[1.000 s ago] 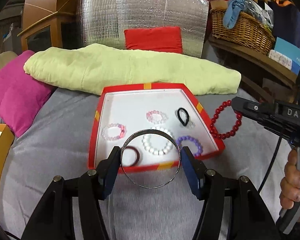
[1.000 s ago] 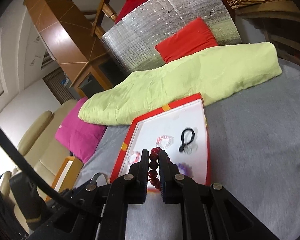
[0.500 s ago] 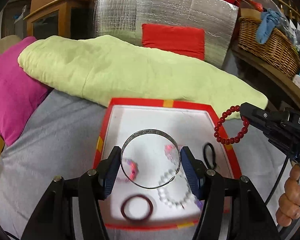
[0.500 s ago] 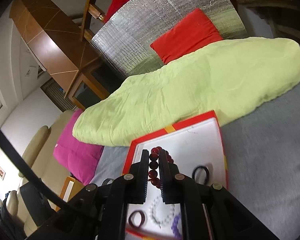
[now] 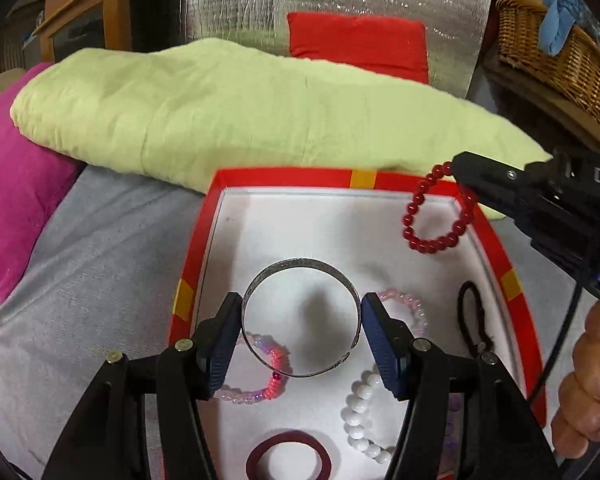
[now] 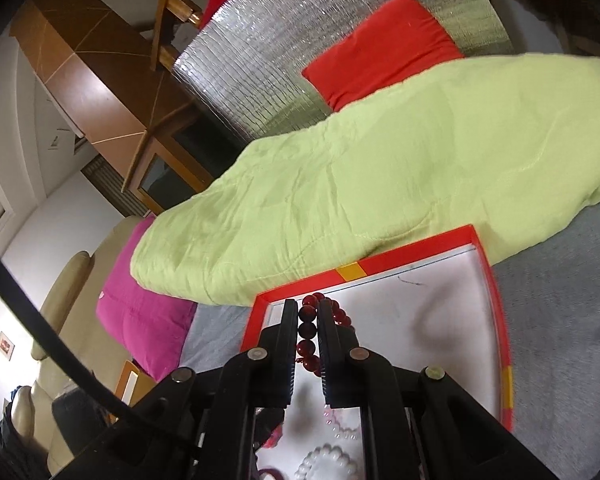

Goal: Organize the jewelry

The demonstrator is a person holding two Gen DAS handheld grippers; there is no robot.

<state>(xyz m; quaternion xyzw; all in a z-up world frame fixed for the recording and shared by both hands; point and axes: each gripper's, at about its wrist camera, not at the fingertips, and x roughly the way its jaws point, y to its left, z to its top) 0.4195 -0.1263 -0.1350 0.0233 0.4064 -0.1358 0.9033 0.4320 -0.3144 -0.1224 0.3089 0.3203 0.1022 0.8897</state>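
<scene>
A red-rimmed white tray [image 5: 196, 256] lies on the grey cloth and holds several bracelets and hair ties. My left gripper [image 5: 302, 320] is shut on a silver bangle [image 5: 300, 270] and holds it over the tray's middle. My right gripper [image 6: 309, 320] is shut on a red bead bracelet [image 6: 307, 330] above the tray [image 6: 496, 296]. In the left wrist view that bracelet [image 5: 434, 246] hangs from the right gripper over the tray's far right corner. In the tray lie a pink bracelet [image 5: 278, 362], a white bead bracelet [image 5: 360, 420], a maroon hair tie [image 5: 288, 456] and a black hair tie [image 5: 470, 320].
A light green folded blanket [image 5: 260, 108] lies just behind the tray. A magenta cushion [image 5: 8, 184] sits at the left, a red cushion [image 5: 356, 40] against a silver foil panel behind, and a wicker basket [image 5: 560, 56] at the back right.
Both grippers have moved forward over the tray, each with its item still held. The red bracelet now hangs over the tray's far right corner; the bangle is over the tray's middle.
</scene>
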